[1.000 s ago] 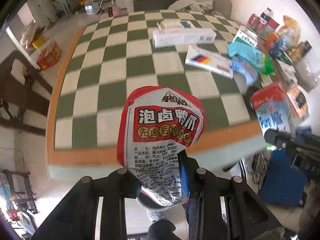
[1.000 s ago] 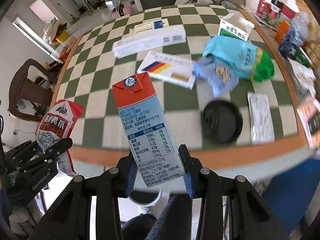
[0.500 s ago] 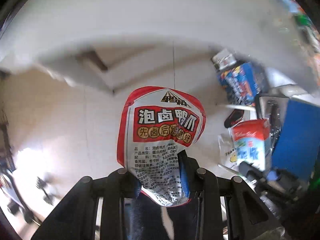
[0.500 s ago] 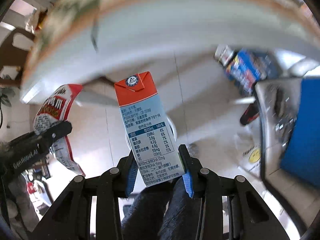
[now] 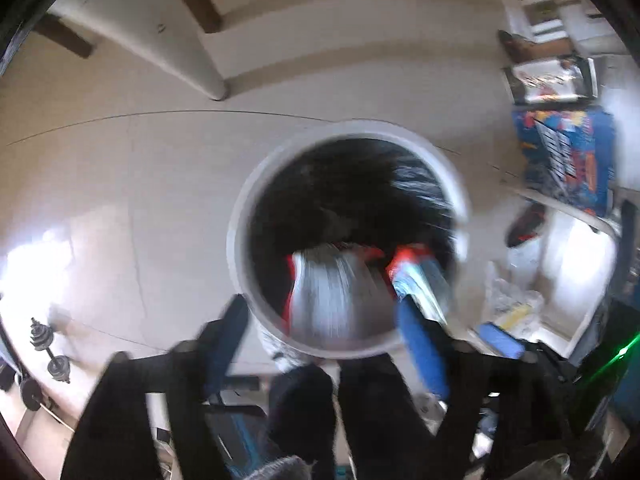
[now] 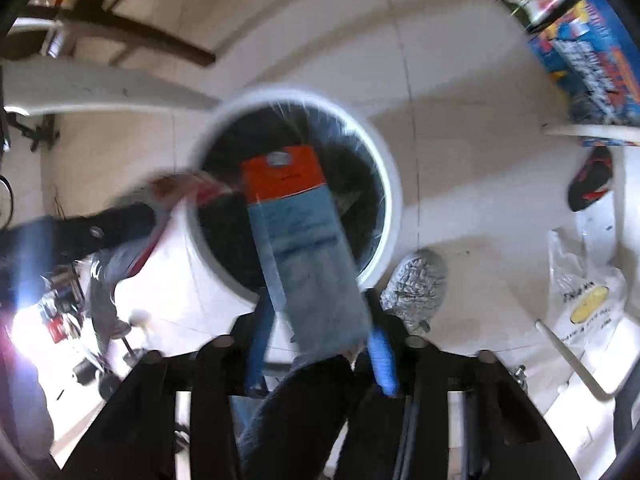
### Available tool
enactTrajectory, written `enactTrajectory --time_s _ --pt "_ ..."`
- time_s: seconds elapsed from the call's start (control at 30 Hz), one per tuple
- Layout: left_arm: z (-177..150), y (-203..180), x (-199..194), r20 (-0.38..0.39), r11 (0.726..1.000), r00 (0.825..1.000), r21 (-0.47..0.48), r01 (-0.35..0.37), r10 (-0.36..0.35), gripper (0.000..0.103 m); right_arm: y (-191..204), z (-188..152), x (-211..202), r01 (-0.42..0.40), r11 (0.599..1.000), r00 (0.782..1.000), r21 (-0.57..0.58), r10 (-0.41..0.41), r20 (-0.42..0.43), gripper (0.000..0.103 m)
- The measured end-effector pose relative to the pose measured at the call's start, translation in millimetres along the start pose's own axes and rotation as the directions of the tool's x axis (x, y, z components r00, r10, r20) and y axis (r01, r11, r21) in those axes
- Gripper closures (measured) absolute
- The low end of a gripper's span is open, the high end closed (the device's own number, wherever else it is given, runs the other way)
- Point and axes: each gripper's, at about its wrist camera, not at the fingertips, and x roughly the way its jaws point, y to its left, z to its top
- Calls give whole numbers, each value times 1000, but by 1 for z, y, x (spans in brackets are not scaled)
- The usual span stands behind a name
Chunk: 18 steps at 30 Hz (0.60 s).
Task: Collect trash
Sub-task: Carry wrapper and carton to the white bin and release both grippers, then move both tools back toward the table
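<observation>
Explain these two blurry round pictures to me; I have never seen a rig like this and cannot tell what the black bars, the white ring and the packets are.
No robot here: a person holds a two-finger tool in each hand, with a wide-angle camera on each looking along its fingers. Both point down at a white bin lined with a black bag, standing on a pale tiled floor.

Left-hand view: the left gripper has just been opening, its jaws wide apart, and the red and white snack bag is dropping into the bin.

Right-hand view: the right gripper has also just been opening. The milk carton with its orange top is still between the blue pads, seemingly slipping out; blur hides whether they touch it.

Boxes, a plastic bag and a shoe lie nearby.
</observation>
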Motion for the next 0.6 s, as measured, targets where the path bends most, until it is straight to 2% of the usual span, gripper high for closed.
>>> enactTrajectory --time_s 0.07,0.1,0.13,0.17,0.3,0.6 --pt "-6 4 2 27 999 999 2 -47 47 10 -3 2 10 21 1000 1000 5 -21 5 32" --pt "-12 10 0 36 998 997 9 -63 63 3 -5 2 12 43 999 999 10 -43 12 26" --pt "-17 8 -2 45 995 995 18 -94 94 1 -6 1 13 62 998 998 17 -62 21 10" --pt "-21 10 -3 56 993 992 25 -113 112 1 -7 0 12 85 996 996 26 -86 30 0" --pt "-37 9 -16 116 978 975 68 -199 190 1 -5 -2 0 178 984 982 33 -180 60 0" --pt "-66 2 -70 174 978 968 79 -194 179 1 5 -19 -53 219 973 965 67 -227 133 0"
